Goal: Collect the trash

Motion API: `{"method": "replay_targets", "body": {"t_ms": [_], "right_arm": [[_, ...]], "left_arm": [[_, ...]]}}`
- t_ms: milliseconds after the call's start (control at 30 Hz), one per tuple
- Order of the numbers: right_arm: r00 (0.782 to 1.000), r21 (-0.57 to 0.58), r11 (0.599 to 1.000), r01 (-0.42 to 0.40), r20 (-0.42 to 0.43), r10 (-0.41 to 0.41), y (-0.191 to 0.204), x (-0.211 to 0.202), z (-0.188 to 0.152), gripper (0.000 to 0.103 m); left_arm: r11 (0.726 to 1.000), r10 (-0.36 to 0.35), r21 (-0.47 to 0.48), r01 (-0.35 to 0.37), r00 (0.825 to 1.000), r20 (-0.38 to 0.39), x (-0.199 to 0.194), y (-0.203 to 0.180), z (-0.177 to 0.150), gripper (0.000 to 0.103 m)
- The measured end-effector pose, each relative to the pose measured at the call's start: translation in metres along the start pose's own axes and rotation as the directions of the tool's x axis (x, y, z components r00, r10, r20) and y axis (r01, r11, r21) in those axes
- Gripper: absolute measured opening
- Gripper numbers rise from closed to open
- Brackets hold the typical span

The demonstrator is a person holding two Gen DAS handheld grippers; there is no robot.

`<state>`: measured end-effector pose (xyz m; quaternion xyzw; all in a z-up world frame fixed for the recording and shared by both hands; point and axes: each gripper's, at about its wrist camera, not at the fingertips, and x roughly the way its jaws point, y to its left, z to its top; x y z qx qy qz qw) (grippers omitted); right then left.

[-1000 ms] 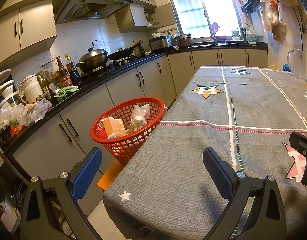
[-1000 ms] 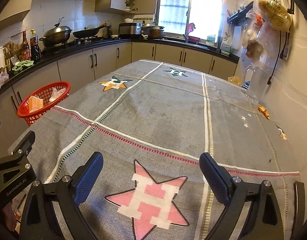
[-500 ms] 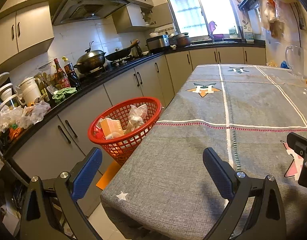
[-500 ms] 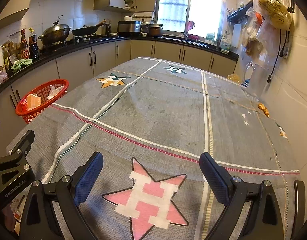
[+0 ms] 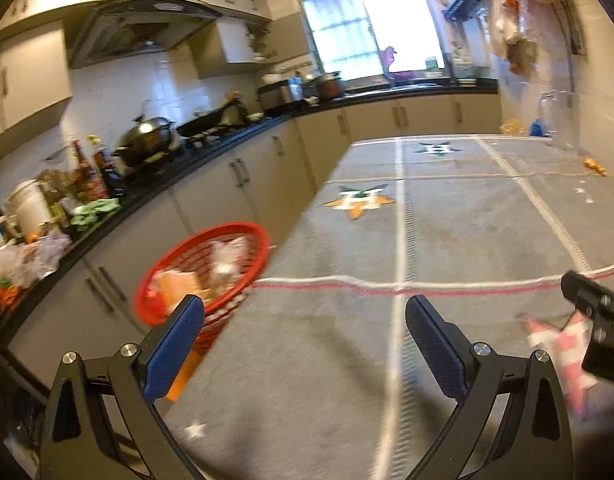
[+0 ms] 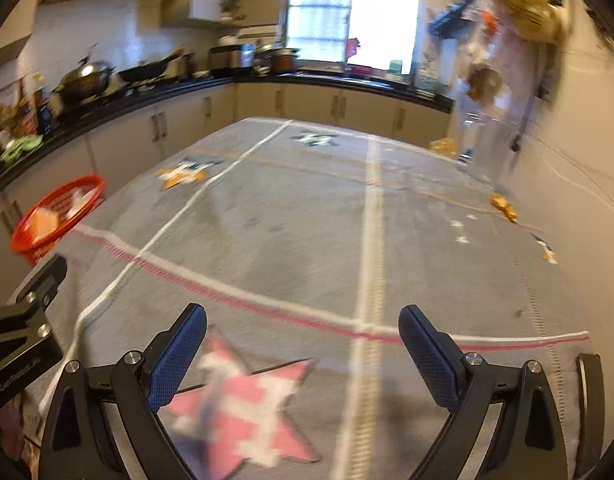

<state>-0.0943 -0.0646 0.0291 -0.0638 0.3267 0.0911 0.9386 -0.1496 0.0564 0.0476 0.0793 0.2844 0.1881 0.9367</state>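
A red mesh basket [image 5: 205, 270] stands beside the table's left edge with an orange box and crumpled plastic bags inside; it also shows in the right wrist view [image 6: 57, 214]. A small orange scrap [image 6: 503, 206] lies on the grey tablecloth [image 6: 307, 240] near the far right wall, and shows in the left wrist view [image 5: 595, 165]. My left gripper [image 5: 303, 328] is open and empty above the table's near left corner. My right gripper [image 6: 303, 332] is open and empty above the pink star patch [image 6: 243, 396].
A black counter [image 5: 147, 188] with wok, bottles and bags runs along the left. A clear pitcher [image 6: 487, 144] and yellow wrapper [image 6: 443, 146] stand at the table's far right. Bags [image 6: 519, 4] hang on the right wall.
Both views have swung and blurred: both grippers have moved forward and turned right over the table. The basket has slid toward the left and lower in view. Both grippers stay open.
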Motion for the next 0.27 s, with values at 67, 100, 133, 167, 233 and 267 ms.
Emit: {"method": "replay_targets", "body": {"t_ms": [67,100,133,167,233,267], "right_arm": [[1.0,0.032,0.999,0.028,-0.001,-0.028,-0.018,0.001,0.006,0.099],[0.999,0.063,0.997,0.043,-0.007,-0.043,-0.032,0.003,0.01,0.101],[0.999,0.08,0.995,0.053,-0.014,-0.052,-0.042,0.005,0.012,0.103],[0.998,0.095,0.993,0.066,-0.024,-0.064,-0.05,0.008,0.015,0.103],[0.992,0.125,0.986,0.109,-0.07,-0.101,-0.07,0.02,0.018,0.103],[0.989,0.143,0.982,0.12,-0.102,-0.106,-0.08,0.03,0.018,0.103]], "left_arm": [[0.998,-0.059,0.0,0.059,0.997,-0.039,0.007,-0.01,0.013,0.1],[0.997,-0.082,0.004,0.082,0.995,-0.064,0.012,-0.017,0.018,0.1],[0.994,-0.109,0.008,0.11,0.991,-0.082,0.017,-0.023,0.022,0.1],[0.986,-0.166,0.018,0.169,0.98,-0.111,0.024,-0.033,0.029,0.1],[0.974,-0.22,0.029,0.227,0.964,-0.148,0.034,-0.05,0.036,0.1],[0.966,-0.245,0.037,0.254,0.956,-0.162,0.04,-0.06,0.039,0.1]]}}
